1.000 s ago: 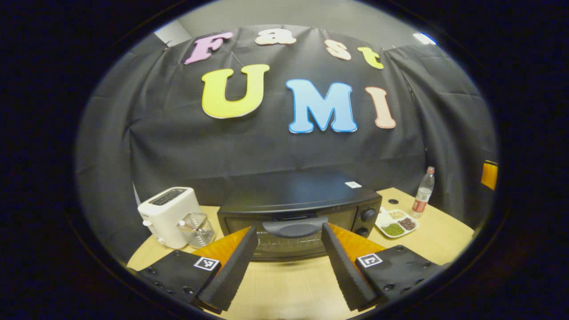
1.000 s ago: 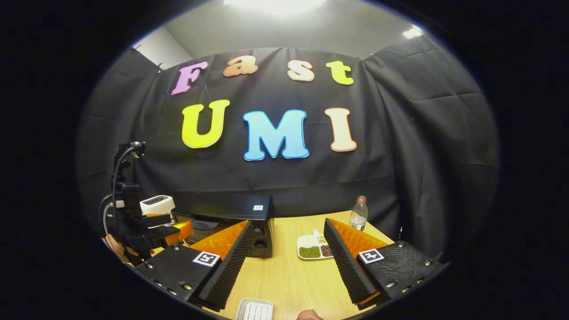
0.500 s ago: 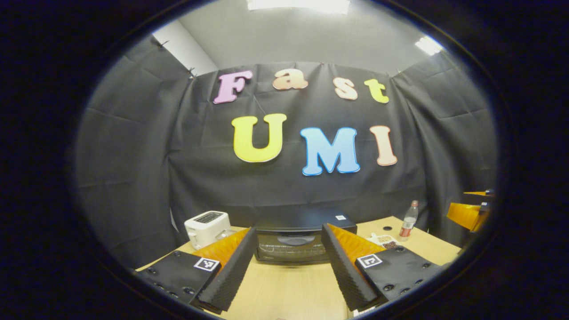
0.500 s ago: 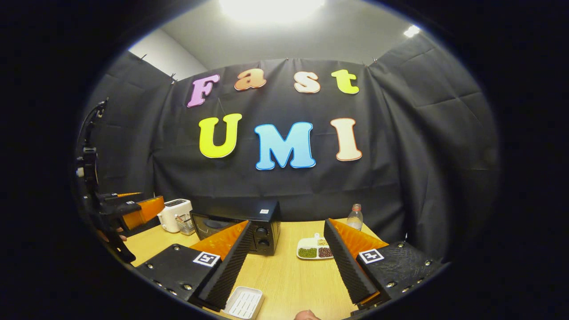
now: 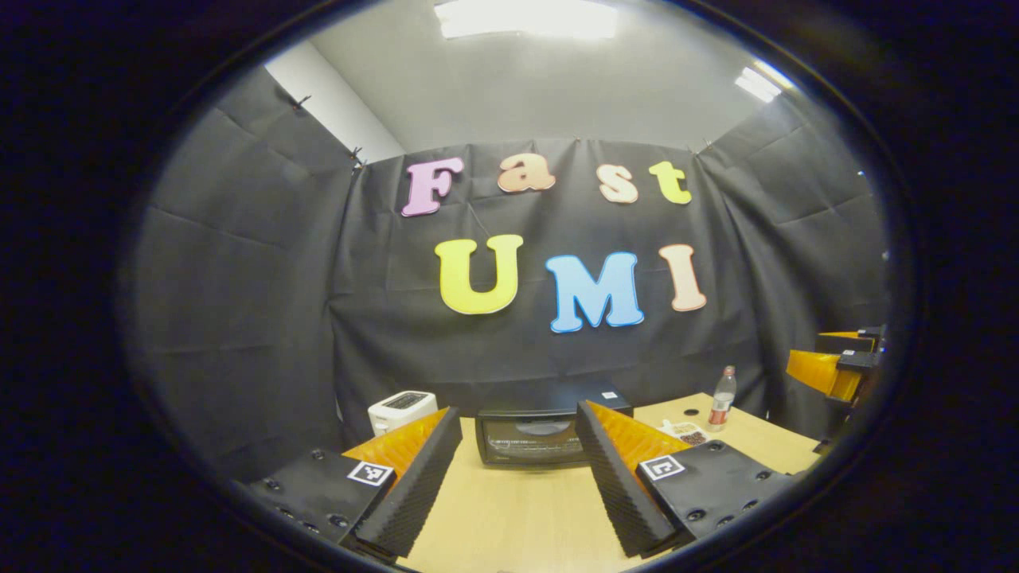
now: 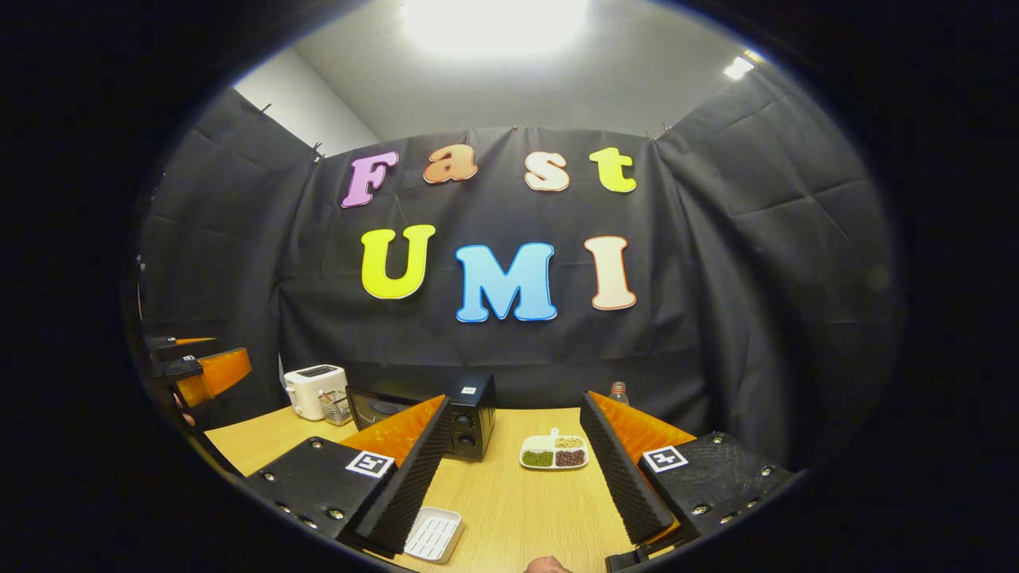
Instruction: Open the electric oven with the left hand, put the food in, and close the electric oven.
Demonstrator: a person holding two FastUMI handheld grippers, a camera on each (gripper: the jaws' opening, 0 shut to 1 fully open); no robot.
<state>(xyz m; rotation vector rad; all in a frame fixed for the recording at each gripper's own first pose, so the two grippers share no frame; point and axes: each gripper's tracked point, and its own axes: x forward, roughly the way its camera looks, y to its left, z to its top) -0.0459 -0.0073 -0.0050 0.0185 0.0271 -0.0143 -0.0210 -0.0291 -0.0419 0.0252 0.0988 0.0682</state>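
Both grippers farther back from the closed oven (image 5: 532,436) than before, fingers spread apart, empty.

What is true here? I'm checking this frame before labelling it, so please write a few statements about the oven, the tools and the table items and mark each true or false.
1. The oven has its door closed. True.
2. The left tool is clamped on the oven handle. False: its fingers stand apart over bare table, short of the oven.
3. A white toaster stands beside the oven. True.
4. The divided dish sits on top of the oven. False: it lies on the table, to the side of the oven.
5. The right tool holds the white tray. False: its fingers are spread with nothing between them; the tray lies on the table by one finger.
6. A bottle stands upright near the wall. True.
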